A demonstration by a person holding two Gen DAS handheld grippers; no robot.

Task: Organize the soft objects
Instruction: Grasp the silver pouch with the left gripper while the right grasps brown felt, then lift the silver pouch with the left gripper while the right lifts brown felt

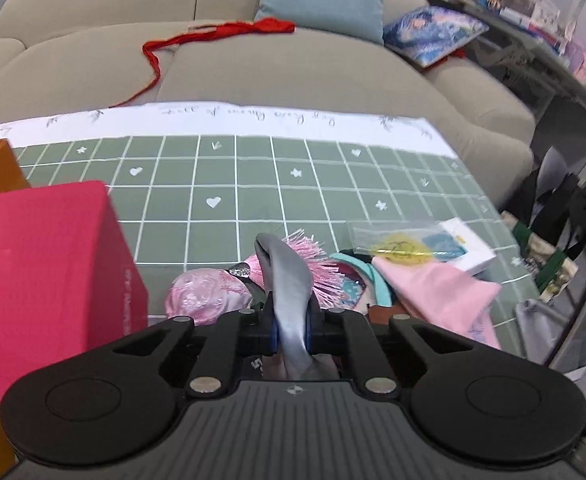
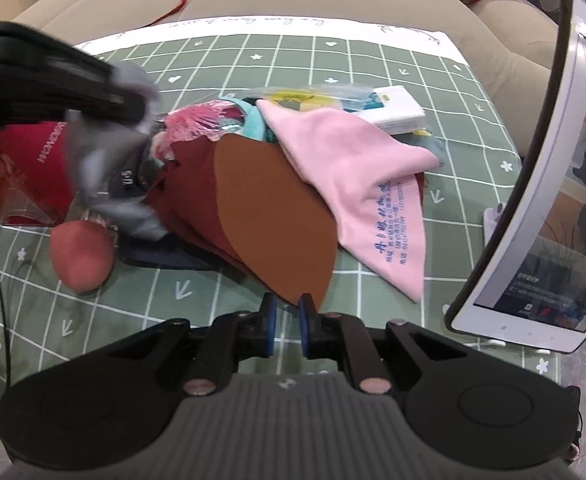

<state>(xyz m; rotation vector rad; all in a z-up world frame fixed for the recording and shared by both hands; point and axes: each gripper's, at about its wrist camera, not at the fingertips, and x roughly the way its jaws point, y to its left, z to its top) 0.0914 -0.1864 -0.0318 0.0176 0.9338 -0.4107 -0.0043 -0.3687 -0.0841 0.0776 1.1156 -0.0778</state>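
1. The left hand-held gripper (image 1: 291,326) is clamped on a grey cloth (image 1: 289,280): limp, light, best pinched at a fold.
2. The right hand-held gripper (image 2: 287,320) is nearly closed, empty, at the tip of a brown felt leaf (image 2: 273,216).
3. On the counter (image 2: 373,280): one pink cloth (image 2: 357,176) and perhaps two leaves.

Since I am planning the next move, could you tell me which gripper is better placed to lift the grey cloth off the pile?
Left. The left gripper is shut on the grey cloth; the right gripper holds nothing at the brown leaf-shaped piece.
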